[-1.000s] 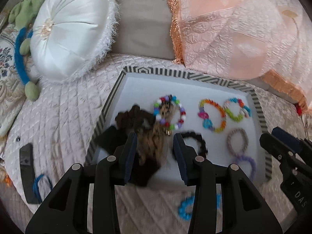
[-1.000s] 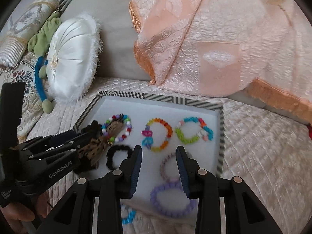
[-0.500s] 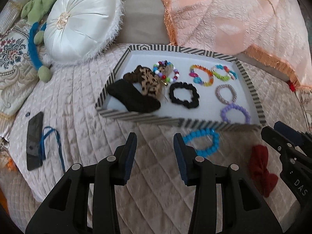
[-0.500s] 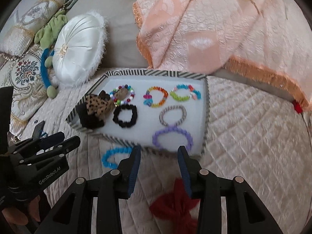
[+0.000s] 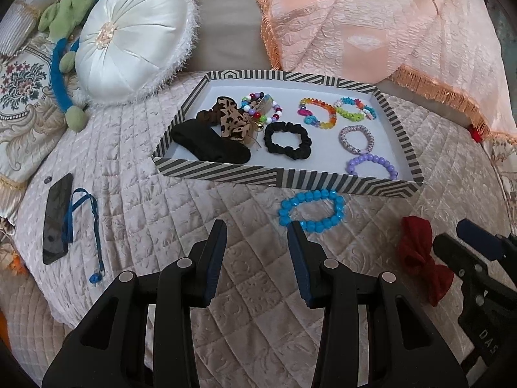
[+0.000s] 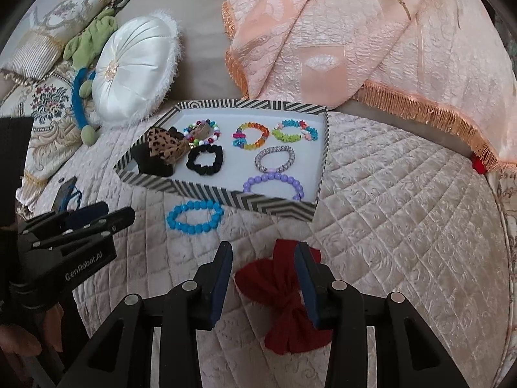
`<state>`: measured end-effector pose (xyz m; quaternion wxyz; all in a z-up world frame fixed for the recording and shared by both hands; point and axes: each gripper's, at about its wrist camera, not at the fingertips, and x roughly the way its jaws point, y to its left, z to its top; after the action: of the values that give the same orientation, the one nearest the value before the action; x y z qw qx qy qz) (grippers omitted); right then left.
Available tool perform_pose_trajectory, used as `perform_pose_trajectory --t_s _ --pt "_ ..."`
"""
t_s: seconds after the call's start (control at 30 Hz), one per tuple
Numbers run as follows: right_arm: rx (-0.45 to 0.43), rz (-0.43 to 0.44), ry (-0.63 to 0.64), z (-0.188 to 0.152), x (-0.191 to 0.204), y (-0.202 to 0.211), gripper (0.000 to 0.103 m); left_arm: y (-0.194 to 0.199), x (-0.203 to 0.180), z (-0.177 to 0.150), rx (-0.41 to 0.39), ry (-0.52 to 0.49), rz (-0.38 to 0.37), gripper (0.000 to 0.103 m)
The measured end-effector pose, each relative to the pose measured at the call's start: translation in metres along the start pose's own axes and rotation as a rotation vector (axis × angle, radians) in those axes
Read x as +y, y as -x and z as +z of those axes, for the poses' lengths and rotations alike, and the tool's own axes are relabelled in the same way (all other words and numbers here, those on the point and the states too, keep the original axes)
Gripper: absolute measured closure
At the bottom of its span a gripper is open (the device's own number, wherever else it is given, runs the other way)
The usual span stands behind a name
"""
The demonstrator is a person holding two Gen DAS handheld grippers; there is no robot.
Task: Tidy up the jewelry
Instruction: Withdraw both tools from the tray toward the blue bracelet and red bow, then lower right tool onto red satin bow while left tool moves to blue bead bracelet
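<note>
A striped tray (image 5: 226,173) (image 6: 226,195) on the quilted bed holds several bead bracelets, a black scrunchie (image 5: 287,140) (image 6: 204,159), a leopard scrunchie (image 5: 232,119) and a black fabric piece (image 5: 206,145). A blue bead bracelet (image 5: 311,208) (image 6: 195,216) lies on the quilt in front of the tray. A red bow (image 5: 420,258) (image 6: 284,294) lies nearer, to the right. My left gripper (image 5: 257,229) is open and empty, just short of the blue bracelet. My right gripper (image 6: 264,250) is open, its fingers either side of the red bow's top.
A white round cushion (image 5: 135,35) and a green-and-blue soft toy (image 5: 64,48) lie back left. A peach fringed blanket (image 5: 371,26) hangs behind the tray. A black phone (image 5: 57,213) with a blue lanyard lies on the quilt at the left.
Both grippers have pulled back from over the tray toward the near side of the bed. The leopard scrunchie now lies in the tray. The blue bracelet and red bow have come into view.
</note>
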<state>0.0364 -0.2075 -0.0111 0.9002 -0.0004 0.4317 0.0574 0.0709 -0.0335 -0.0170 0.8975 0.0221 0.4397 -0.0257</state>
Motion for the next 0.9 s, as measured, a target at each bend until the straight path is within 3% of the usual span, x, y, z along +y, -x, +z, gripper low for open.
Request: perform_pose_trajectory --t_s 0.6,0.67,0.9 --pt "0.064 -0.047 -0.051 -0.028 -0.055 -0.001 0.063 -0.021 -0.009 -0.002 0.05 -0.018 -0.02 0.063" --pt "0.072 -0.048 -0.066 -0.029 -0.062 -0.004 0.062 -0.027 -0.006 -0.001 0.067 -0.003 -0.039 0.057" --pt "0.117 0.019 -0.081 -0.026 -0.065 -0.02 0.062 -0.043 0.004 0.004 0.115 0.042 -0.077 0.056"
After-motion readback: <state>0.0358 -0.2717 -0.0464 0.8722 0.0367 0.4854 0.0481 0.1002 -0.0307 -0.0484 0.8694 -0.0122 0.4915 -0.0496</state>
